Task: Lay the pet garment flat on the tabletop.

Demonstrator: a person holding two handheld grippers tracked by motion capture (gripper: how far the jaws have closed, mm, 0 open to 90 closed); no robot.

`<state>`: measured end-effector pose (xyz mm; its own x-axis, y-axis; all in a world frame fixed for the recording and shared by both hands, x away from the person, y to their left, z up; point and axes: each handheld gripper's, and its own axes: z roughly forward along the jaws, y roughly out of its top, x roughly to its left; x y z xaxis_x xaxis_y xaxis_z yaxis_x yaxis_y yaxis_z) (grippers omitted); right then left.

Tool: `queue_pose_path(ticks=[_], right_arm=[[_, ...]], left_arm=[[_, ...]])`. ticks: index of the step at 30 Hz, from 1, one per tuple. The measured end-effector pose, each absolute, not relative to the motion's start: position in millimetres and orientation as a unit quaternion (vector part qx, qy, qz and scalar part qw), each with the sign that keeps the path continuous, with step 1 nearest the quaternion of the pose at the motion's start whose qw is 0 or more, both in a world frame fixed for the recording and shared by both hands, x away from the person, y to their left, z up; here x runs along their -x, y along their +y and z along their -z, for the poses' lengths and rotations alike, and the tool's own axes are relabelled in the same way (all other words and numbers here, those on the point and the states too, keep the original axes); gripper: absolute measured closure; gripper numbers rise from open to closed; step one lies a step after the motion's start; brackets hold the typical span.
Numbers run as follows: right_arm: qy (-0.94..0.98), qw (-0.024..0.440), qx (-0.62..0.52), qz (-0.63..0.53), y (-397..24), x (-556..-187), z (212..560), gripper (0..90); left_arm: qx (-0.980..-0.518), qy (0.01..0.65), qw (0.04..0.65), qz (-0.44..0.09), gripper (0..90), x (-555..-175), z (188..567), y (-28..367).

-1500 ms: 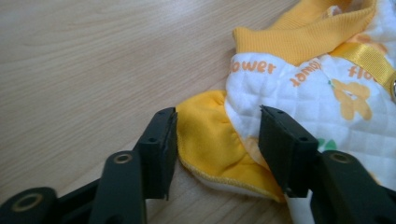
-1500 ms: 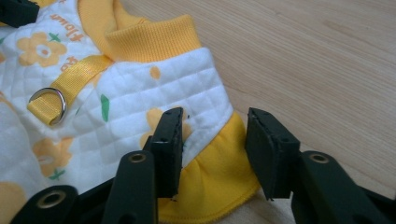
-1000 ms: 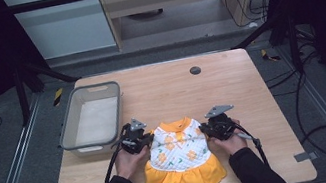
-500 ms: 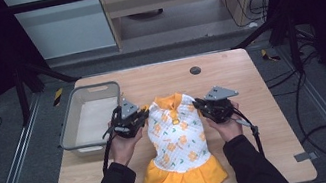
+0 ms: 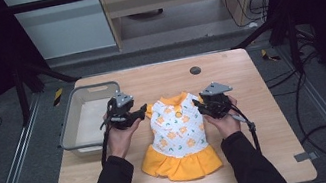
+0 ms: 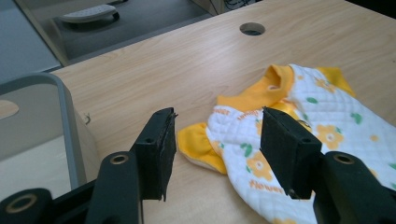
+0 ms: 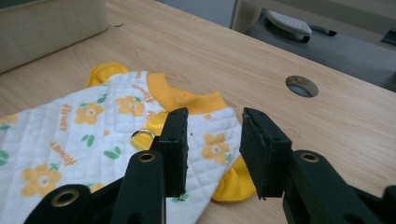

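Observation:
A small white quilted dress [image 5: 178, 132] with orange flowers, a yellow collar, yellow sleeves and a yellow skirt lies flat on the wooden table [image 5: 262, 119], collar away from me. My left gripper [image 5: 142, 111] hovers at its left sleeve [image 6: 198, 142]. Its jaws have just been opening and now stand apart [image 6: 219, 123], pressing on nothing, with the sleeve on the table below them. My right gripper [image 5: 197, 102] hovers over the right shoulder. Its jaws have also just been opening [image 7: 212, 119]; the cloth [image 7: 93, 126] lies beneath, untouched.
A grey plastic bin [image 5: 92, 88] stands on the table's left side, close to my left hand; its rim [image 6: 65, 112] is just left of the left gripper. A round cable hole [image 5: 195, 70] sits at the table's far middle.
Both grippers moved away from me, carrying the dress's shoulders up the table. Their jaws were shut on the cloth; now they stand apart and the dress lies released.

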<state>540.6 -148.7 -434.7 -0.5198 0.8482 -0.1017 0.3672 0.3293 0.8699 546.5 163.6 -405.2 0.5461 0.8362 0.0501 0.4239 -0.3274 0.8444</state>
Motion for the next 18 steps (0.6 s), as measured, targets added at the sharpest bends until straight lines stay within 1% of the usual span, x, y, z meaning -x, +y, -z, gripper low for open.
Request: queue_pose_path(ticks=[3, 5, 10, 13, 15, 18], right_arm=[[0.762, 0.279, -0.398, -0.428, -155.8, -531.1, 429.9, 62.6], [0.761, 0.276, -0.397, -0.434, -160.9, -524.2, 427.1, 63.3], [0.76, 0.261, -0.397, -0.443, -169.9, -507.0, 425.2, 67.4], [0.763, 0.243, -0.399, -0.448, -173.1, -497.9, 427.9, 71.3], [0.767, 0.235, -0.395, -0.447, -174.2, -492.6, 431.6, 73.1], [0.776, 0.223, -0.391, -0.442, -174.4, -485.6, 440.0, 76.4]], left_arm=[[-0.785, 0.385, 0.42, -0.244, 47.6, -532.9, 400.3, 168.5], [-0.792, 0.367, 0.422, -0.244, 52.2, -522.6, 398.7, 170.2], [-0.798, 0.355, 0.432, -0.224, 58.8, -503.9, 402.0, 171.8], [-0.807, 0.347, 0.427, -0.215, 64.9, -497.6, 407.9, 169.6], [-0.813, 0.338, 0.424, -0.211, 70.9, -494.3, 413.0, 167.8], [-0.818, 0.335, 0.425, -0.198, 75.3, -491.5, 422.7, 163.2]])
